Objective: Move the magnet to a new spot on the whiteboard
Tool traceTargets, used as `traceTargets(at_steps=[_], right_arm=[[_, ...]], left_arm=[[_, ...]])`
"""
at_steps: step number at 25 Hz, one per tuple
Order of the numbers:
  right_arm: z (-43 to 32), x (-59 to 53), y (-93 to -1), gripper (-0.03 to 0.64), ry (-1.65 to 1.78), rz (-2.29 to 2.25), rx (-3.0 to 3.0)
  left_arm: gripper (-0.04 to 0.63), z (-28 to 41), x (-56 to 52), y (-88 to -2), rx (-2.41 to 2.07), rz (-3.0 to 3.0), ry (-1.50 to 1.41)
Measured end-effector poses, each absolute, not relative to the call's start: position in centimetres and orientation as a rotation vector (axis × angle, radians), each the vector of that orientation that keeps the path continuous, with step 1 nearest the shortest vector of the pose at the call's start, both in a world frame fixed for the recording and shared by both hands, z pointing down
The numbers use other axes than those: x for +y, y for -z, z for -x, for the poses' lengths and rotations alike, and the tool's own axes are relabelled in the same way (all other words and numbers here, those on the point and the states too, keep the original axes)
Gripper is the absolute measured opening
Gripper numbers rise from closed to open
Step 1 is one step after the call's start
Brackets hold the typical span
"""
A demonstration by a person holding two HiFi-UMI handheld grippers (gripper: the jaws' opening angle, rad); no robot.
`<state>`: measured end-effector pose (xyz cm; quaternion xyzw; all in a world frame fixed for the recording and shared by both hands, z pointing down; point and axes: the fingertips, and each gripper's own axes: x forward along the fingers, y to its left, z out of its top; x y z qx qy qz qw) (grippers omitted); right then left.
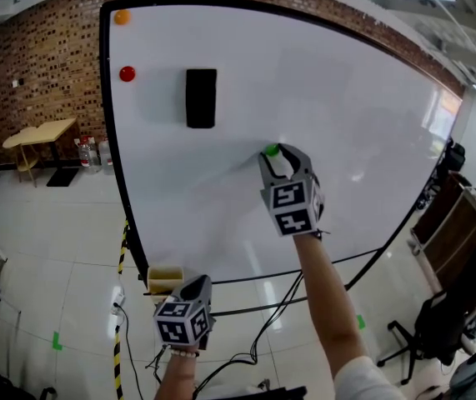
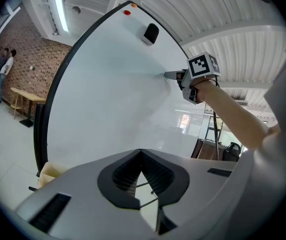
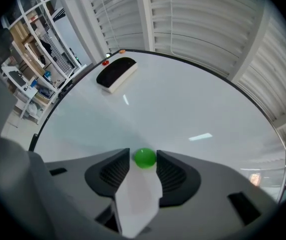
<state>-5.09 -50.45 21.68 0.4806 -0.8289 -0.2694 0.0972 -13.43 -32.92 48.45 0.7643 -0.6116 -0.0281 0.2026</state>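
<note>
The green magnet [image 1: 271,150] sits on the whiteboard [image 1: 346,115], below and right of the black eraser [image 1: 201,97], between the right gripper's [image 3: 145,155] parted jaws, which seem just short of pinching it, while the left gripper [image 2: 141,153], clenched empty, hangs well below the eraser.

The magnet [image 3: 145,158] is a small, round, glossy green button, stuck flat against the whiteboard [image 1: 346,123] near its middle. The whiteboard stands upright, its white surface bare around the magnet, with a thin black frame.
</note>
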Motion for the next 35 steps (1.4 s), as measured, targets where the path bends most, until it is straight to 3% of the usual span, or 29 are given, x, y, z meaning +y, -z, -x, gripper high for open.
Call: traceTargets(at_steps=[3,13,20,35], right_arm=[[5.0,-50.6,-21.5,0.132,0.802,-1.440,-2.447],[4.0,-48.7,-20.6,0.130,0.815,-1.421,-2.462],[-1.3,-41.4,-19.7,0.130,0.747,-1.374,-2.664],[-17.2,-34.0,-40.3,0.132,-0.059,-1.696,-2.636]], left_arm=[[-0.002,13.6,-33.0,-48.7,-1.705,-2.129,0.076],[-0.002,12.7,-32.6,-48.7,-1.679,-2.148,0.065],[-0.002,11.3,-33.1,-48.6,-1.630,-2.191,0.080],[-0.002,6.7,-34.0,-47.3,-1.571,-2.312,0.001]])
